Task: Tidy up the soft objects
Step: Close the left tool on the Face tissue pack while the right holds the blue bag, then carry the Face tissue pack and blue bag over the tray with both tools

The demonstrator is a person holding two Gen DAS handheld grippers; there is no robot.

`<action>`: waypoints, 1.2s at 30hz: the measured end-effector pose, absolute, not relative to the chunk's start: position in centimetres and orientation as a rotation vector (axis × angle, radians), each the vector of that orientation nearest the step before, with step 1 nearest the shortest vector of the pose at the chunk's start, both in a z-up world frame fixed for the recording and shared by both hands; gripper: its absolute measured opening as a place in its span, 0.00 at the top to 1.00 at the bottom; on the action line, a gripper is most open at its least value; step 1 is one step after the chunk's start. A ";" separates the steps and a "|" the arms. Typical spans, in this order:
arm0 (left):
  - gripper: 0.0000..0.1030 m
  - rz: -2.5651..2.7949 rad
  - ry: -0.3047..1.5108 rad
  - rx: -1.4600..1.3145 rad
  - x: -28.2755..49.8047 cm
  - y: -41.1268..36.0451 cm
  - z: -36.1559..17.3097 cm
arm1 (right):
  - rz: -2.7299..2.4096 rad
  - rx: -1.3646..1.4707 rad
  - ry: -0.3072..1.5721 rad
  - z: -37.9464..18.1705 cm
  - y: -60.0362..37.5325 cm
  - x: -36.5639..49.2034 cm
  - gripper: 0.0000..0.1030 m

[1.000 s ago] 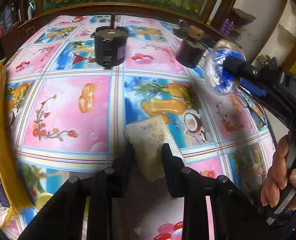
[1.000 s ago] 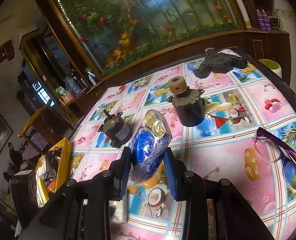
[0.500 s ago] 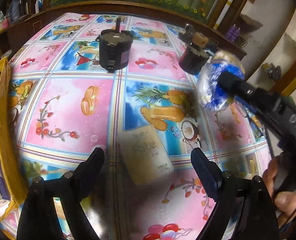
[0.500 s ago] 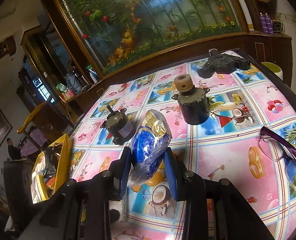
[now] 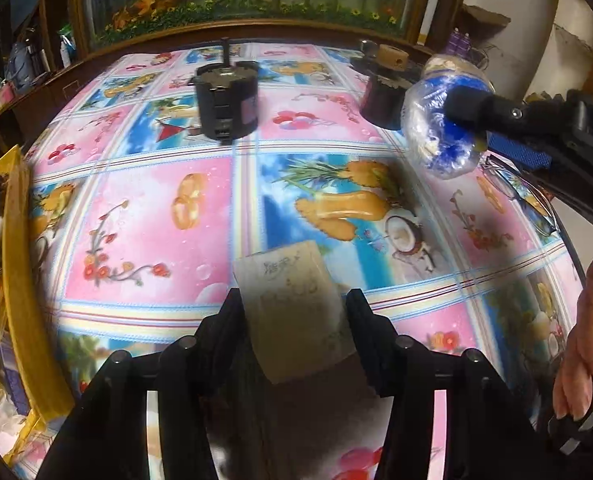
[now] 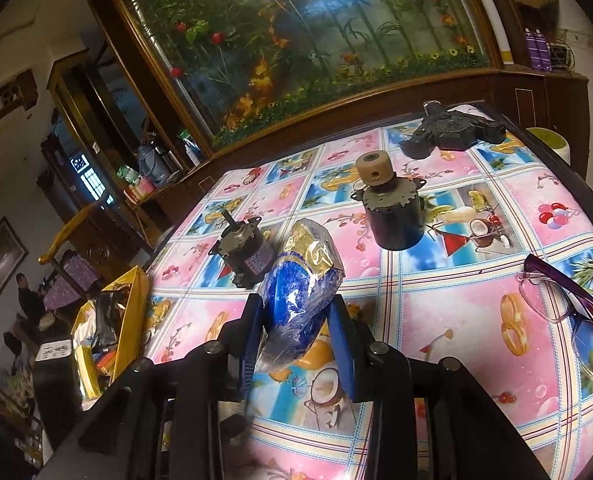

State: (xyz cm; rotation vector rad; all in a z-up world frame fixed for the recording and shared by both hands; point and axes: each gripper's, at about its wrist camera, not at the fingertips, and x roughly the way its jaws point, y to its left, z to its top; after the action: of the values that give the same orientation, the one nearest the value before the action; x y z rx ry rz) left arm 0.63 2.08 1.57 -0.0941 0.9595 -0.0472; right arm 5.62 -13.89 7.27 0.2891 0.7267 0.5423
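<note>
A beige tissue packet [image 5: 292,280] lies flat on the flowered tablecloth [image 5: 144,216]. My left gripper [image 5: 292,304] straddles it, one finger beside each long edge. Its jaws are closing, and I see no squeeze in the packet. My right gripper [image 6: 296,304] is shut on a soft blue and gold bag in clear wrap [image 6: 300,280] and holds it above the table. The left wrist view shows that bag [image 5: 436,136] at the upper right, with a dark finger [image 5: 468,108] across it and a person's hand [image 5: 580,340] on the handle.
Two dark motors [image 6: 244,256] [image 6: 392,208] stand mid-table. A black star-shaped part [image 6: 448,132] lies at the far edge and purple glasses [image 6: 568,304] lie on the right. A yellow box [image 6: 128,320] with clutter sits off the table's left side.
The left jaws let go of the packet and spread wide; the packet now lies flat, and the jaws have come in around it again. The right gripper holds the bag as before.
</note>
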 end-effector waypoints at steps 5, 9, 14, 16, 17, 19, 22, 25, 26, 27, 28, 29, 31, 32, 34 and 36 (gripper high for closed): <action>0.51 -0.007 0.891 -0.151 -0.4 4.2 2.0 | 0.580 0.237 0.740 6.8 -12.2 5.2 0.66; 0.51 0.052 0.828 -0.155 -1.0 5.3 2.7 | 0.616 0.198 0.735 6.6 -11.1 4.9 0.66; 0.50 0.096 0.776 -0.118 -1.3 5.3 3.3 | 0.650 0.169 0.731 6.5 -10.3 4.5 0.65; 0.50 0.106 0.766 -0.101 -1.3 5.2 3.4 | 0.666 0.160 0.727 6.6 -10.0 4.4 0.65; 0.50 0.111 0.761 -0.091 -1.4 5.1 3.5 | 0.670 0.154 0.724 6.6 -9.9 4.3 0.65; 0.51 0.121 0.748 -0.075 -1.5 5.0 3.6 | 0.679 0.149 0.722 6.7 -9.6 4.2 0.65; 0.50 0.139 0.724 -0.042 -1.8 4.7 3.9 | 0.688 0.144 0.719 6.7 -9.4 4.1 0.65; 0.50 0.153 0.705 -0.017 -2.0 4.5 4.2 | 0.696 0.142 0.714 6.7 -9.3 3.9 0.65; 0.50 0.157 0.700 -0.011 -2.2 4.5 4.2 | 0.698 0.141 0.712 6.7 -9.3 3.8 0.65; 0.50 0.161 0.695 -0.005 -2.2 4.5 4.3 | 0.702 0.140 0.711 6.7 -9.3 3.8 0.65; 0.50 0.164 0.692 0.000 -2.3 4.5 4.3 | 0.705 0.140 0.709 6.7 -9.2 3.7 0.65; 0.50 0.168 0.687 0.003 -2.4 4.5 4.4 | 0.705 0.138 0.706 6.7 -9.1 3.7 0.65; 0.50 0.174 0.680 0.011 -2.6 4.5 4.6 | 0.711 0.133 0.705 6.7 -9.0 3.5 0.65; 0.50 0.177 0.677 0.014 -2.7 4.5 4.6 | 0.712 0.132 0.705 6.7 -8.9 3.5 0.65; 0.50 0.181 0.674 0.015 -2.8 4.5 4.7 | 0.714 0.128 0.705 6.6 -8.6 3.3 0.65; 0.50 0.184 0.671 0.018 -2.9 4.6 4.8 | 0.718 0.129 0.707 6.6 -8.5 3.3 0.65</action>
State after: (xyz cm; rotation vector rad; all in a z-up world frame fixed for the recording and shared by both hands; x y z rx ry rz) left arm -2.92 4.58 4.81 0.0184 0.6712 0.1841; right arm 3.27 -8.54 6.61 0.1291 0.7067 0.7183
